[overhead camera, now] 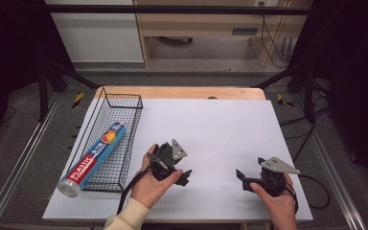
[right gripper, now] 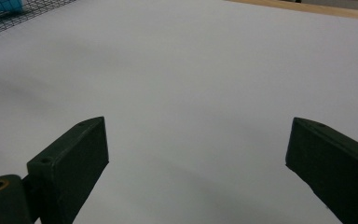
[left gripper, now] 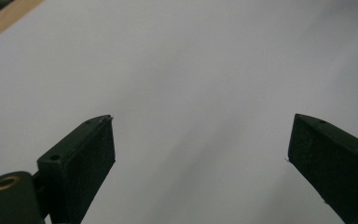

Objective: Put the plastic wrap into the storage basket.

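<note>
A person holds two grippers low over a white surface (overhead camera: 220, 124), both with jaws spread wide and nothing between them, as the left gripper view and the right gripper view each show bare white sheet past the black jaws. The roll of plastic wrap (overhead camera: 93, 158) lies in a black wire basket (overhead camera: 124, 103) at the surface's left side, its long axis running from about 1 o'clock at the far end to 7 o'clock at the near end, where its capped end pokes out past the basket's near rim. From the left gripper (overhead camera: 186, 176) the roll sits toward 9 o'clock, near but apart; from the right gripper (overhead camera: 241, 175) it lies the same way but well apart, across the left hand (overhead camera: 151, 187). The left hand is plainly the closer one, and any reach for the roll would likely have to cross its length rather than run along it.
</note>
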`<state>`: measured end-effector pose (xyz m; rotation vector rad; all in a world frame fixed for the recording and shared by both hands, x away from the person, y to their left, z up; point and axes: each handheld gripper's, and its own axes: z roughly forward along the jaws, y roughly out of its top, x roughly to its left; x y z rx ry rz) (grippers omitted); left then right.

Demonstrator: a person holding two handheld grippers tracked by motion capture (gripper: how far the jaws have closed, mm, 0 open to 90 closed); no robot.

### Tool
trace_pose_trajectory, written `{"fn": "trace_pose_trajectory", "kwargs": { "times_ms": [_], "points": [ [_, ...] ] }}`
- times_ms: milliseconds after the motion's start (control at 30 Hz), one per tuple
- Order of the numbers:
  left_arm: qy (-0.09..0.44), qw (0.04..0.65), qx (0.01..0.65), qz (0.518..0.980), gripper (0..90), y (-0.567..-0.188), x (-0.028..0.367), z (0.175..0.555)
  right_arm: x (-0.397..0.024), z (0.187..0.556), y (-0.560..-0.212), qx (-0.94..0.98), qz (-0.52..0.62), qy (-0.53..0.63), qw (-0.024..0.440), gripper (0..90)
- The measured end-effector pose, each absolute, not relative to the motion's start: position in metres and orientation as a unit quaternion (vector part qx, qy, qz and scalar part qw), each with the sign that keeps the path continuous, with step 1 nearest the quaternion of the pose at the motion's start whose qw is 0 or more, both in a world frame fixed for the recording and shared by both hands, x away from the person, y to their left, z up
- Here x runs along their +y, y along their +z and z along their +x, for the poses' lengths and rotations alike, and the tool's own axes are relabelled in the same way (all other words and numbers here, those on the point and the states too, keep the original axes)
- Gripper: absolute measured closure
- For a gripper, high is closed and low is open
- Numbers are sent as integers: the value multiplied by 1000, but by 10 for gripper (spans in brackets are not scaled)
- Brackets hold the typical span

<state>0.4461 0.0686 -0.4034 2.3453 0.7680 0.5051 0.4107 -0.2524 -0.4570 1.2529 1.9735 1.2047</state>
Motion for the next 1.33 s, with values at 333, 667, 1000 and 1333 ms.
{"fn": "trace_pose_trajectory", "kwargs": {
  "times_ms": [333,667,1000,1333],
  "points": [
    [157,296,294,895,70,-424,74,450,-253,410,-457,725,461,445,254,60],
    [139,287,295,901,69,-441,82,452,-253,411,-457,725,461,444,254,60],
    [135,297,306,894,68,-457,96,450,-253,410,-456,725,461,442,258,61],
    [139,319,299,889,64,-462,108,439,-253,410,-455,726,459,439,263,61]
  ]
}}
